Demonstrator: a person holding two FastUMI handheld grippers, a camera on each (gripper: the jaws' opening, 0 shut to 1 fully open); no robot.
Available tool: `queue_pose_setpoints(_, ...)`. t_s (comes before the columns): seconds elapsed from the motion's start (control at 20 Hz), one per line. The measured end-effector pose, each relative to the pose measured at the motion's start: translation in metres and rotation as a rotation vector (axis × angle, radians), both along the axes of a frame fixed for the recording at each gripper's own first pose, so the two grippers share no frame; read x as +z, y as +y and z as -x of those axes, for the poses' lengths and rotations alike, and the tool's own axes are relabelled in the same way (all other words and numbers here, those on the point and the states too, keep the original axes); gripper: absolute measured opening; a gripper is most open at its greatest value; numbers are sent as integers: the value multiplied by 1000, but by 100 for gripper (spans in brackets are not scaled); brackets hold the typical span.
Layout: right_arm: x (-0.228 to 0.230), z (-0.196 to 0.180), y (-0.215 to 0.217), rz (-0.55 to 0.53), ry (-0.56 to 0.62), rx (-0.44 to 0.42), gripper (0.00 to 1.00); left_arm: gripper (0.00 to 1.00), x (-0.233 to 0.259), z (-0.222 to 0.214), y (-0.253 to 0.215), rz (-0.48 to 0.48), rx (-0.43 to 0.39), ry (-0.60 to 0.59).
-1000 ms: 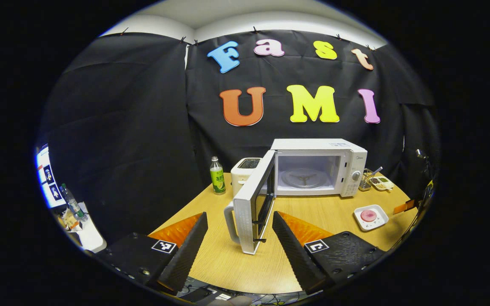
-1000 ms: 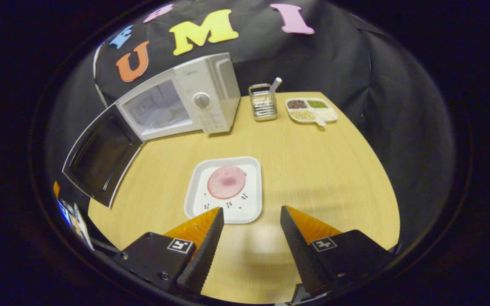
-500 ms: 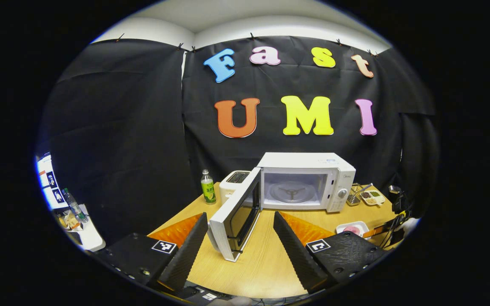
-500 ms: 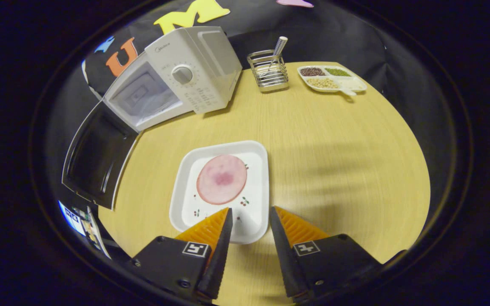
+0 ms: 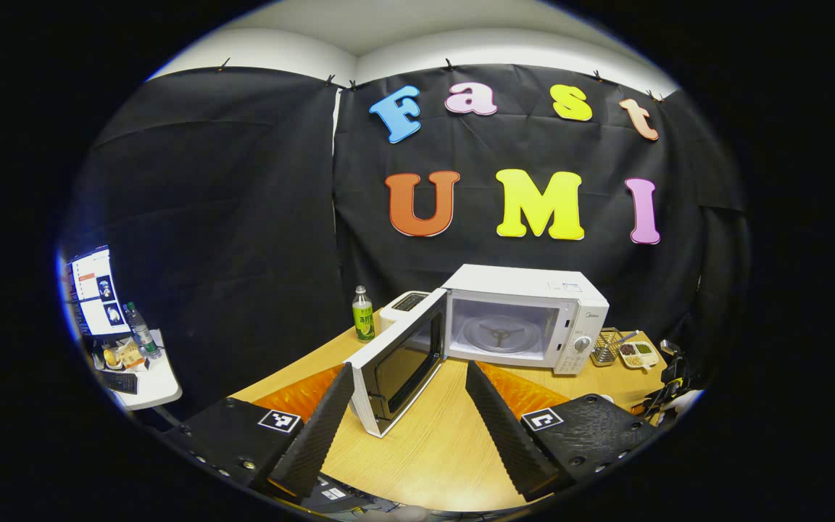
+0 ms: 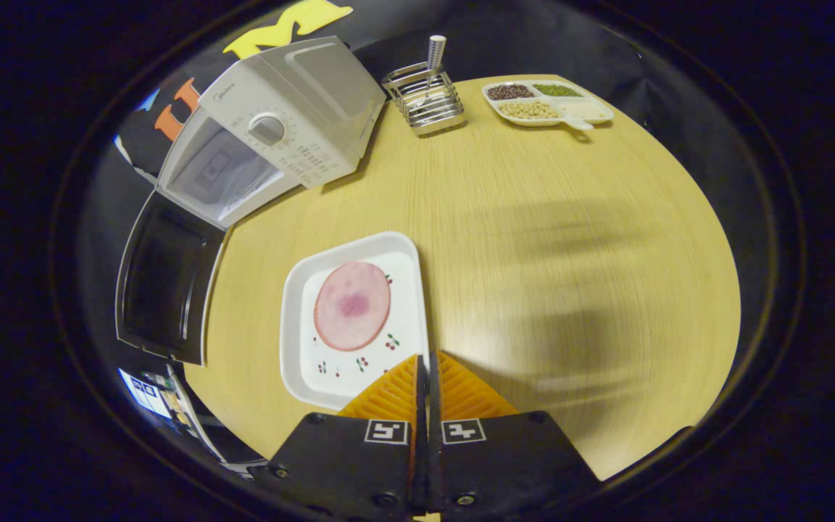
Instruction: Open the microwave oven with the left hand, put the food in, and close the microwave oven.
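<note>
**Plate edge pinched at the right tongs; oven door stood open**

Left gripper view: the left gripper (image 5: 409,406) sat at the bottom of the frame with its fingers spread wide and nothing between them. Beyond the gap, at centre frame, stood the white box-shaped microwave oven (image 5: 526,319) on the round pale-wood table (image 5: 432,449). Its dark-windowed door (image 5: 397,362) was swung out toward the lower left, the free edge near the left finger but apart from it. The cavity faced the camera, with the glass turntable visible inside. The oven's long axis ran left to right across the frame. Left of it stood a white toaster (image 5: 404,306) and a green-labelled clear bottle (image 5: 363,314). To its right were a wire cutlery rack (image 5: 604,348) and a white divided dish of beans (image 5: 636,353). A small brand mark on the oven's control panel was too small to read.

Right gripper view: the right gripper (image 6: 428,377) sat at bottom centre, its fingers drawn together on the right-hand rim of the white square plate (image 6: 352,319), near its lower corner. On the plate lay a round pink slice of ham (image 6: 352,305), up and left of the fingertips and clear of them. Small cherry prints dotted the plate below the slice. The plate's sides ran slightly tilted from the frame's vertical. The microwave oven lay at upper left, door open toward the lower left. The brand writing above its dial was not legible.
</note>
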State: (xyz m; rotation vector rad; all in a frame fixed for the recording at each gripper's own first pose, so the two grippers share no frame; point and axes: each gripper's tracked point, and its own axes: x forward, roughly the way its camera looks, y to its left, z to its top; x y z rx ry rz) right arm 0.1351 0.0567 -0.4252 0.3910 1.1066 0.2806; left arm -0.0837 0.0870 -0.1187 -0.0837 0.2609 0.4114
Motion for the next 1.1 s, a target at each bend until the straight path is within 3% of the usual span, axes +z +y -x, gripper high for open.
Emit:
queue_pose_setpoints(0.35,7,5,10,-300,114,-86,4,95,3,26,-7,-28,57,35)
queue_pose_setpoints(0.55,20,7,22,-357,100,-103,4,95,13,24,-6,-47,54,18)
queue_pose_setpoints(0.8,56,16,54,-392,46,-88,3,95,8,3,-1,-45,-12,13)
queue_pose_setpoints(1.1,110,11,118,-449,-28,-195,4,95,17,-28,7,-43,-173,-22)
